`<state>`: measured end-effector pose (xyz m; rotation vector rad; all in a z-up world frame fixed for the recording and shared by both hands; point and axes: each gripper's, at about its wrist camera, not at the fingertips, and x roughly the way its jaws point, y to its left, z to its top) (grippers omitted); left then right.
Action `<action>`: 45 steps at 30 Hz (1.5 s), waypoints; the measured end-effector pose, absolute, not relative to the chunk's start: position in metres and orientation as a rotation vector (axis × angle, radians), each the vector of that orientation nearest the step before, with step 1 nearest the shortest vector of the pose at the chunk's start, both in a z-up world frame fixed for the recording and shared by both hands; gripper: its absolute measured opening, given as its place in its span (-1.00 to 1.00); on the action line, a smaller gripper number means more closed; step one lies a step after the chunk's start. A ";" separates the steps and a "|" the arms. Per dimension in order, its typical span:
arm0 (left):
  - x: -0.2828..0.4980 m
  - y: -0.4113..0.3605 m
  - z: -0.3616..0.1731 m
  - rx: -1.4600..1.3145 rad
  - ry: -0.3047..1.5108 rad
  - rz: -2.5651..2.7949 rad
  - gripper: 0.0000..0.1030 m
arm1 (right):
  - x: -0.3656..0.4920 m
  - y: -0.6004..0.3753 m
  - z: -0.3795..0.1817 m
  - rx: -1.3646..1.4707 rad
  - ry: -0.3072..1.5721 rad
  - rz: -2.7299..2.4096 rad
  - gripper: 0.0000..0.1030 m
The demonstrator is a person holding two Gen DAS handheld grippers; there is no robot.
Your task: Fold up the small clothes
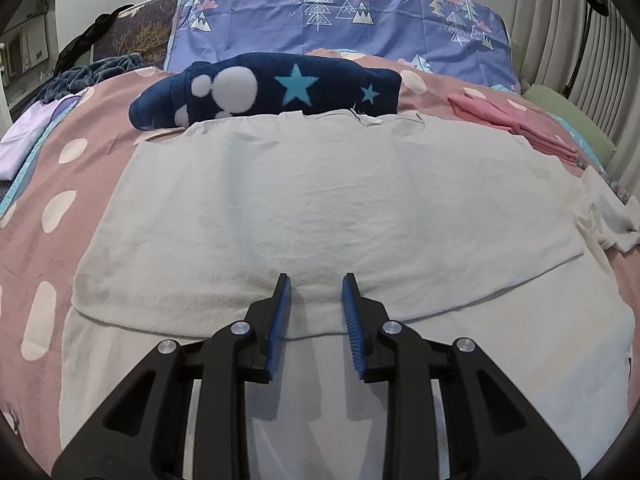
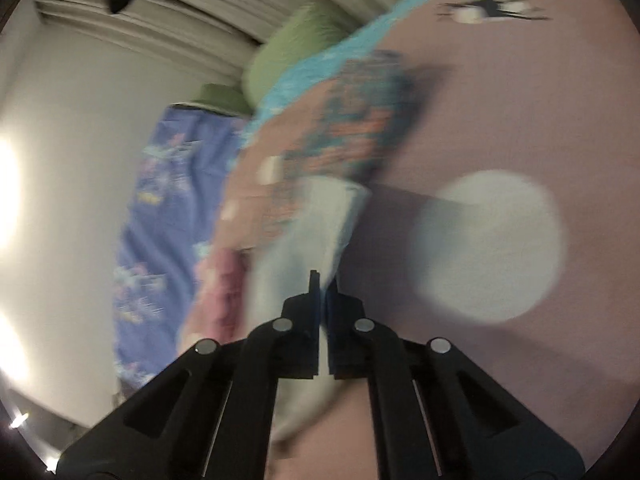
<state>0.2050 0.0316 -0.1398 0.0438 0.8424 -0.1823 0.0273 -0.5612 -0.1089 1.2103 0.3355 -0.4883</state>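
Observation:
A white garment [image 1: 320, 200] lies spread flat on the pink dotted bedspread [image 1: 48, 208], with its near part folded over a lower layer. My left gripper [image 1: 317, 280] rests low on that fold; its blue-padded jaws stand apart, with flat cloth under the gap. In the blurred right wrist view, my right gripper [image 2: 322, 280] is shut, and a strip of white cloth [image 2: 320, 224] runs from its tips down under the fingers. It seems pinched there. I cannot tell whether that strip belongs to the spread garment.
A folded navy fleece with stars [image 1: 280, 88] lies just behind the white garment, and a folded pink garment [image 1: 516, 124] at the right. A crumpled white piece [image 1: 608, 216] sits at the right edge. A patterned cloth [image 2: 352, 136], a green cushion [image 2: 288, 60] and a blue tree-print pillow [image 1: 340, 16] are nearby.

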 end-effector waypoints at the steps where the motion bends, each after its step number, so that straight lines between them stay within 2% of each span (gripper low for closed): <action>1: 0.205 0.032 -0.140 0.045 0.842 -0.182 -0.44 | 0.036 -0.552 -0.098 1.196 0.322 -0.436 -0.95; 4: 0.205 0.032 -0.140 0.039 0.841 -0.185 -0.44 | 0.079 -0.499 -0.057 1.095 0.311 -0.220 -0.95; 8: 0.205 0.034 -0.140 0.016 0.842 -0.197 -0.44 | 0.147 -0.375 -0.016 0.879 0.369 0.126 -0.95; 11: 0.206 0.036 -0.140 0.001 0.842 -0.205 -0.44 | 0.186 -0.284 -0.028 0.743 0.496 0.309 -0.95; 15: 0.206 0.041 -0.140 -0.025 0.844 -0.220 -0.42 | 0.216 -0.202 -0.082 0.647 0.748 0.401 -0.95; 20: 0.207 0.043 -0.140 -0.066 0.847 -0.267 -0.19 | 0.218 -0.181 -0.137 0.627 0.905 0.372 -0.95; 22: 0.208 0.042 -0.136 -0.105 0.852 -0.303 0.10 | 0.211 -0.175 -0.144 0.595 0.909 0.363 -0.95; 26: 0.214 0.034 -0.126 -0.332 0.893 -0.472 0.14 | 0.205 -0.173 -0.146 0.560 0.880 0.367 -0.95; 28: 0.220 0.023 -0.126 -0.424 0.926 -0.559 0.22 | 0.206 -0.173 -0.152 0.550 0.871 0.365 -0.95; 32: 0.238 -0.014 -0.137 -0.442 1.026 -0.636 0.24 | 0.195 -0.178 -0.157 0.546 0.850 0.367 -0.94; 36: 0.255 -0.040 -0.140 -0.434 1.039 -0.617 0.24 | 0.191 -0.182 -0.159 0.560 0.840 0.374 -0.95; 38: 0.264 -0.053 -0.139 -0.441 1.051 -0.644 0.00 | 0.191 -0.183 -0.159 0.563 0.836 0.378 -0.94; 40: 0.270 -0.063 -0.138 -0.422 1.064 -0.656 -0.78 | 0.190 -0.184 -0.158 0.565 0.834 0.380 -0.94; 41: 0.272 -0.069 -0.136 -0.399 1.064 -0.657 -0.97 | 0.191 -0.185 -0.158 0.568 0.831 0.383 -0.94; 43: 0.273 -0.074 -0.125 -0.359 1.034 -0.654 -0.97 | 0.190 -0.187 -0.158 0.580 0.821 0.390 -0.92; 44: 0.271 -0.076 -0.114 -0.342 1.002 -0.665 -0.97 | 0.187 -0.190 -0.155 0.592 0.800 0.392 -0.82; 45: 0.268 -0.077 -0.102 -0.334 0.971 -0.676 -0.97 | 0.184 -0.193 -0.152 0.601 0.779 0.394 -0.81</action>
